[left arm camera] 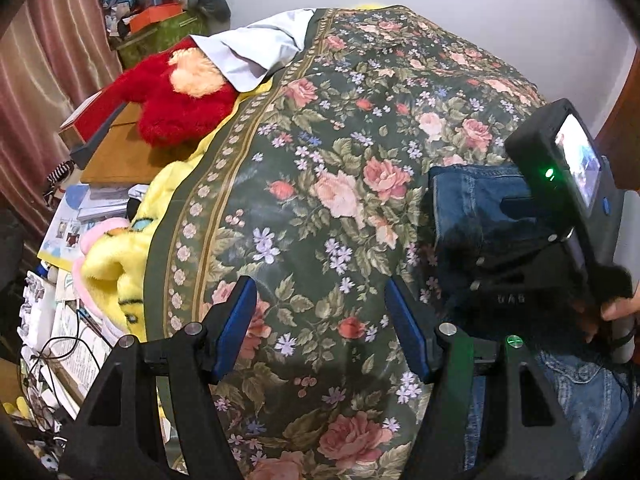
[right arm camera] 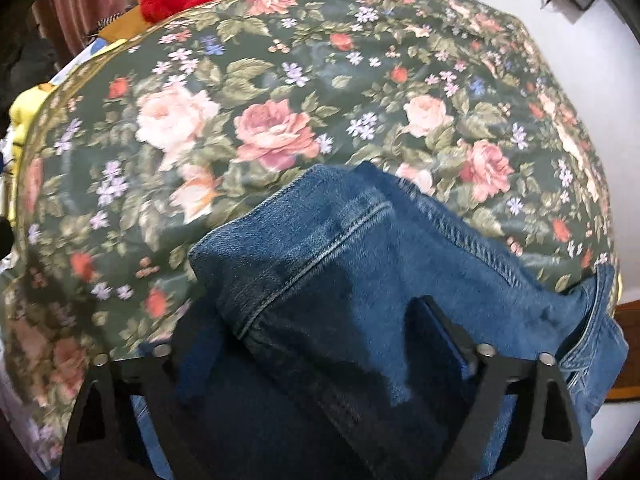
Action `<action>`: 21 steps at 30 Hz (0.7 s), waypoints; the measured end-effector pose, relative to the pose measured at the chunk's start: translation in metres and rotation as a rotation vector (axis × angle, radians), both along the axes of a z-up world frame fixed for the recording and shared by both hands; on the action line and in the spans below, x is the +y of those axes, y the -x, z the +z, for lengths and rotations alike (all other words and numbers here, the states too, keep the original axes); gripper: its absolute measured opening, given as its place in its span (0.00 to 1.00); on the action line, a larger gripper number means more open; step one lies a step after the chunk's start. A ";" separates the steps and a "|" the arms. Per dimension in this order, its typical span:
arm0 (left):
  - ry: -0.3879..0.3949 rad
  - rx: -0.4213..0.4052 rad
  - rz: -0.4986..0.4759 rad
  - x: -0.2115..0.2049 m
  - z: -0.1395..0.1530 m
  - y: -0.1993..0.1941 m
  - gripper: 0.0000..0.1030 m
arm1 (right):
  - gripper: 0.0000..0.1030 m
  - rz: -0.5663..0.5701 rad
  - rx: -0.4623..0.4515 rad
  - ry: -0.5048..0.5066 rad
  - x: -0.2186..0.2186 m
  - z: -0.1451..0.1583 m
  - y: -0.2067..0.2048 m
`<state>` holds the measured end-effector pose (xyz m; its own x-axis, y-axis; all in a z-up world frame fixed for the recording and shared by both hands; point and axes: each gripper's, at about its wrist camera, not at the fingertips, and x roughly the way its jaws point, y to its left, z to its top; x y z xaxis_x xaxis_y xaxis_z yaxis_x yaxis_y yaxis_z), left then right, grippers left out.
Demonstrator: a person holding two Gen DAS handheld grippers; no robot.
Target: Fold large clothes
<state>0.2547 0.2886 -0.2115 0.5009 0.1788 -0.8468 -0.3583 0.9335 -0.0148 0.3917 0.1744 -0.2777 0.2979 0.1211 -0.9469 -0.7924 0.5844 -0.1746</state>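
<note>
I look down along my left gripper (left arm camera: 320, 320) at a bed covered by a dark green floral bedspread (left arm camera: 320, 152) printed with pink roses and small lilac flowers. The two blue-padded fingers (left arm camera: 236, 320) stand apart above the bedspread, with only the floral cloth showing in the gap and nothing gripped.

At the right edge of this view lies a blue denim garment (left arm camera: 472, 204), which looks like a jacket, resting on the bedspread near the bed's right side. The black body of my right gripper (left arm camera: 560, 184) sits over it, with a small lit screen and a green light on its back, and a hand (left arm camera: 616, 308) holds its handle.

From the right wrist camera, the denim garment (right arm camera: 340, 264) fills the lower middle of the picture, a stitched seam running across it. A fold of the denim rises between the fingers of the right gripper (right arm camera: 316, 340). The right finger (right arm camera: 440, 332) lies against the cloth; the left finger is covered by denim. The jaws stand wide, and I cannot tell whether they press on the fabric.

Beyond the bed's left edge I see a red plush toy (left arm camera: 176, 96), a yellow plush toy (left arm camera: 116, 264), a pale blue cloth (left arm camera: 256, 48) and a cluttered table of papers (left arm camera: 68, 320).
</note>
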 end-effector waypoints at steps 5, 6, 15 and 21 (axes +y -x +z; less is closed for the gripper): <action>0.019 0.011 0.004 0.000 -0.005 0.005 0.64 | 0.40 -0.036 0.030 -0.090 -0.005 0.010 -0.002; 0.014 0.012 0.004 -0.001 -0.004 0.006 0.64 | 0.32 -0.043 0.030 -0.108 -0.006 0.016 -0.001; -0.021 -0.024 -0.026 -0.021 0.018 0.010 0.64 | 0.18 -0.108 -0.013 -0.254 -0.045 0.079 -0.003; -0.051 -0.048 -0.074 -0.052 0.037 -0.002 0.64 | 0.17 -0.199 -0.069 -0.381 -0.113 0.137 -0.009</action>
<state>0.2569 0.2371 -0.1748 0.5544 0.1824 -0.8120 -0.2887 0.9573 0.0179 0.4003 0.0615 -0.1403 0.4119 0.3922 -0.8225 -0.6521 0.7574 0.0346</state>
